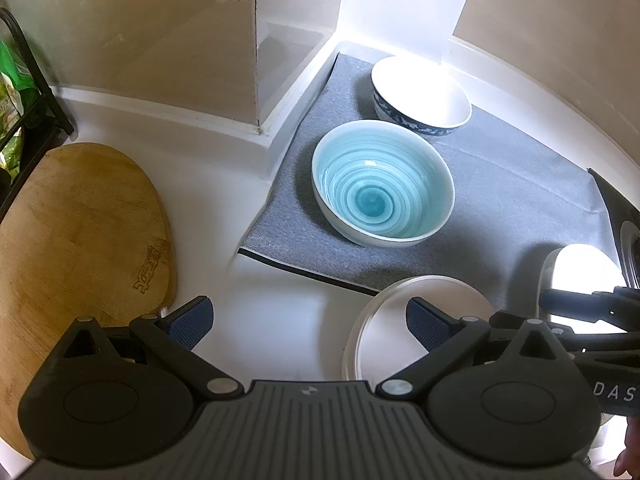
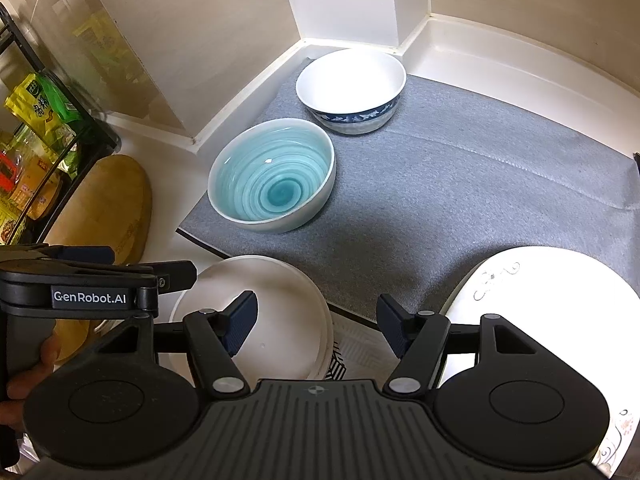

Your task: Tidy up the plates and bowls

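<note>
A turquoise spiral bowl [image 1: 383, 186] [image 2: 274, 174] stands upright on a grey mat [image 1: 520, 184] [image 2: 460, 184]. Behind it, in the corner, sits a white bowl with a blue patterned band [image 1: 420, 96] [image 2: 352, 88]. A stack of plain white plates [image 1: 384, 340] [image 2: 280, 300] lies at the mat's near edge. A white plate with a line drawing [image 2: 540, 292] [image 1: 580, 272] lies to the right. My left gripper [image 1: 308, 320] is open above the counter, its right finger over the white stack. My right gripper [image 2: 316, 322] is open too, with nothing between its fingers.
A round wooden cutting board [image 1: 80, 240] [image 2: 108, 208] lies on the white counter at the left. A black wire rack with food packets [image 2: 36, 128] [image 1: 20, 92] stands beyond it. A wall column juts out behind the bowls. A striped cloth [image 2: 344, 356] shows under the plates.
</note>
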`<state>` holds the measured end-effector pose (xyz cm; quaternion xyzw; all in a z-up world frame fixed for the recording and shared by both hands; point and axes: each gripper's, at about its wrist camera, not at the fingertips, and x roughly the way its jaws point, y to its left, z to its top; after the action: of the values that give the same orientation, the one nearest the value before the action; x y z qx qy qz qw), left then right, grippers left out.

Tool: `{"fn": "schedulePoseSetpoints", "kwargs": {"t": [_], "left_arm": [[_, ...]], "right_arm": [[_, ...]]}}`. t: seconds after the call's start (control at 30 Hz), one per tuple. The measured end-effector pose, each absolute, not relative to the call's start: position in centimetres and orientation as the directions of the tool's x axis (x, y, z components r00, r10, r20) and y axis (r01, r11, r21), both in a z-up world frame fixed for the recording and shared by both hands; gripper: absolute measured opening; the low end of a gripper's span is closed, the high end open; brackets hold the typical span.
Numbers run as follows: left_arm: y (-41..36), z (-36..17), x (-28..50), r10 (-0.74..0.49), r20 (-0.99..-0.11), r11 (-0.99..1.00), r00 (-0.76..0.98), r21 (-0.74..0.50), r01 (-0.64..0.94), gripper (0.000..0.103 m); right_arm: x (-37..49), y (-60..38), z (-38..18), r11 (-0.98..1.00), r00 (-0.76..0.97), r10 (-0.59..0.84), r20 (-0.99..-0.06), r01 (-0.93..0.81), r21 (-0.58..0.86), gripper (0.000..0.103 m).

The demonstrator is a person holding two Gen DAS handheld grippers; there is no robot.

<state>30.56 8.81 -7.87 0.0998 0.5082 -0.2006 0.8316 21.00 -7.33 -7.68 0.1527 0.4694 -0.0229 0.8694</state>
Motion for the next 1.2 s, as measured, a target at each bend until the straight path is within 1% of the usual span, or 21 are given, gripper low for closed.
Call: {"fn": "schedulePoseSetpoints", "kwargs": {"t": [0.27,0.57,0.97,1.2], "left_arm": [[9.1,-7.9,31.0,-0.229,-0.887,0.907,0.401,-0.045,0.419,0.102],[10.1,-7.7,33.3,-0.222,-0.881,0.952,0.418,-0.103,0.288,0.102],[7.9,-9.5,37.8,-0.238,-0.896,0.965,0.374,-0.174,0.198,0.102],[6.5,-10.9,39.7,-0.225,-0.910,0.968,0.348,-0.170,0.182,0.102]], "right_arm": [[21.4,-7.3,-7.7,0.953,0.553,0.105,-0.827,0.182,0.243,0.068],[23.0,-8.2,-7.3,0.947,0.578,0.078,-0.812,0.210,0.241,0.068],[28.5,-10.0,-8.6,0.948,0.596,0.025,-0.803,0.239,0.208,0.068],[31.6,-10.3,-10.4,0.953,0.563,0.042,-0.826,0.225,0.201,0.068]]}}
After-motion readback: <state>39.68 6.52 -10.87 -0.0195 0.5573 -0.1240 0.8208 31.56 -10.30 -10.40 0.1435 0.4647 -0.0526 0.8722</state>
